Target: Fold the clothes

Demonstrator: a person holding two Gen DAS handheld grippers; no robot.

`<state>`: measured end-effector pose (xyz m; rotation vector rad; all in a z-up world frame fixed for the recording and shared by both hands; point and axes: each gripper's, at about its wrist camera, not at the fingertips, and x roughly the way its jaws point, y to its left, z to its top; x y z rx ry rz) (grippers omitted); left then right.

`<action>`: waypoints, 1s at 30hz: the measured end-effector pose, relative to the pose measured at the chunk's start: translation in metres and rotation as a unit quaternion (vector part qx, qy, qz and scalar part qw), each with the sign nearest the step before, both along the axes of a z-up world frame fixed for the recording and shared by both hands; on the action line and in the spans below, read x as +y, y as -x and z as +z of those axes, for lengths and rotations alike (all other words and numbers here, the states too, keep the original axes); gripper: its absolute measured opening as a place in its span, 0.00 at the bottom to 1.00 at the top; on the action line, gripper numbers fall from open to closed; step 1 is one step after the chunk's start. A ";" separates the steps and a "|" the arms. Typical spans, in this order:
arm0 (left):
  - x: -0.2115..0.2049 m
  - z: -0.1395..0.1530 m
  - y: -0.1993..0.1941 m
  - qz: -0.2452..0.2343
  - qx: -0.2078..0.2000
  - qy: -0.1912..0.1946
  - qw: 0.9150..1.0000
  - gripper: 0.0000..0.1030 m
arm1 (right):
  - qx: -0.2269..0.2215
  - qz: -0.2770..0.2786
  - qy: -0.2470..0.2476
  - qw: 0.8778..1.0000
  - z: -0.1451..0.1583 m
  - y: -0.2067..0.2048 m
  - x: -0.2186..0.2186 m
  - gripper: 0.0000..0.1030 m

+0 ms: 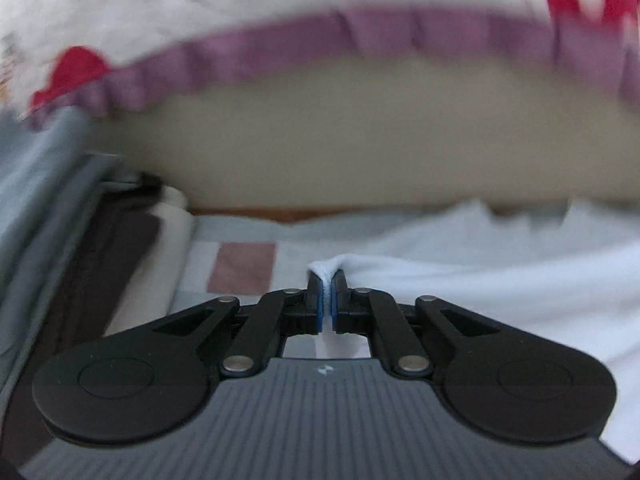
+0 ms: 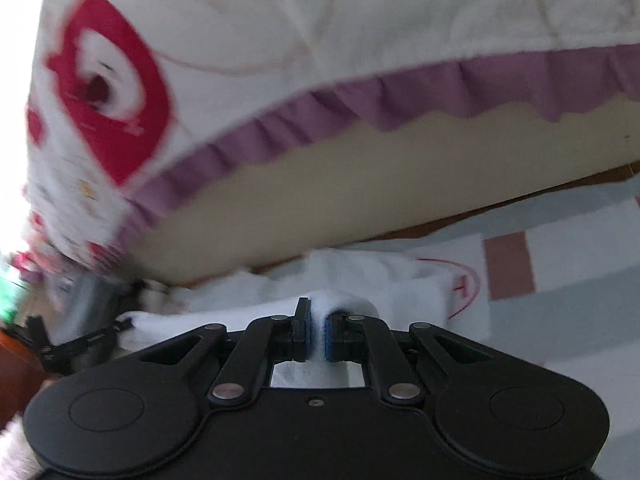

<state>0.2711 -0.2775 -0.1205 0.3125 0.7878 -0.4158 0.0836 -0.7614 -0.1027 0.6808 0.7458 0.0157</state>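
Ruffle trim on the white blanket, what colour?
Purple ruffle trim along the white blanket's edge; sharpest in the right wrist view.

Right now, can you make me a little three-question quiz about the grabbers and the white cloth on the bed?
1. True or false: the left gripper is shut on the soft white garment.
2. What colour is the ruffled frill edging the white-and-red blanket? A green, B purple, C black.
3. Fill in: the right gripper pinches the same white ____.

Key: 1 true; 2 B; 3 garment.
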 end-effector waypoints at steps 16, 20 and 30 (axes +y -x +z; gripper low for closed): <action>0.044 -0.010 -0.016 0.000 -0.065 0.053 0.997 0.88 | -0.003 -0.118 -0.018 0.993 -0.045 0.013 -0.019 0.55; 0.055 -0.018 0.014 -0.101 -0.042 0.088 0.990 0.80 | -0.059 -0.120 0.076 0.988 -0.035 0.057 -0.007 0.55; 0.018 -0.061 0.025 -0.201 0.047 0.055 0.977 0.41 | -0.012 0.100 0.311 0.945 -0.054 0.063 0.079 0.56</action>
